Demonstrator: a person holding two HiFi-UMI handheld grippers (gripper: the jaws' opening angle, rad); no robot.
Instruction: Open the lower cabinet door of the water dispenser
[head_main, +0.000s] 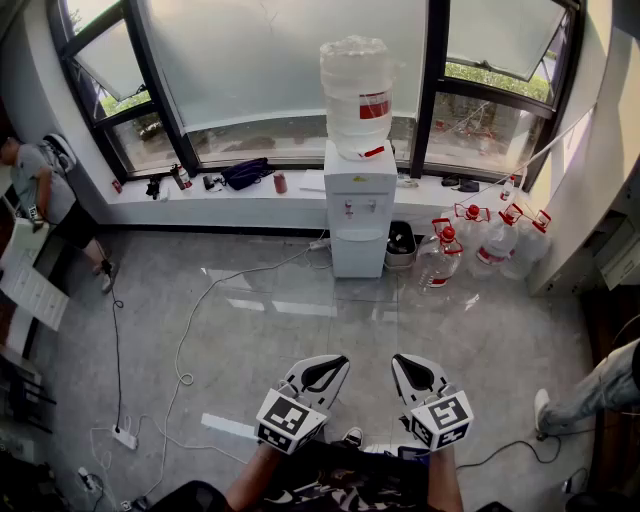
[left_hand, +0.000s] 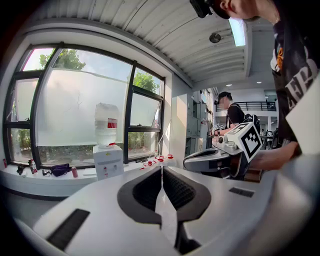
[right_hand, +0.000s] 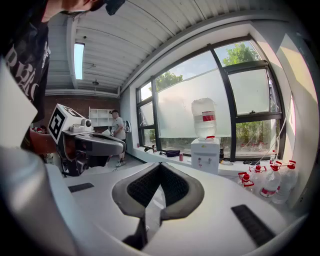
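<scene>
The white water dispenser (head_main: 358, 195) stands against the window sill at the far side of the room, with a clear bottle on top. Its lower cabinet door (head_main: 357, 256) looks closed. It also shows small and far off in the left gripper view as the dispenser (left_hand: 108, 161) and in the right gripper view as the dispenser (right_hand: 205, 155). My left gripper (head_main: 334, 363) and right gripper (head_main: 404, 361) are held side by side near my body, well short of the dispenser. The left gripper (left_hand: 161, 169) and the right gripper (right_hand: 160, 165) are both shut with nothing between the pads.
Several red-capped water jugs (head_main: 480, 245) and a dark bin (head_main: 402, 243) stand right of the dispenser. A white cable (head_main: 190, 330) runs across the floor to a power strip (head_main: 125, 437). A person (head_main: 40, 190) stands far left; another's leg (head_main: 590, 390) is at right.
</scene>
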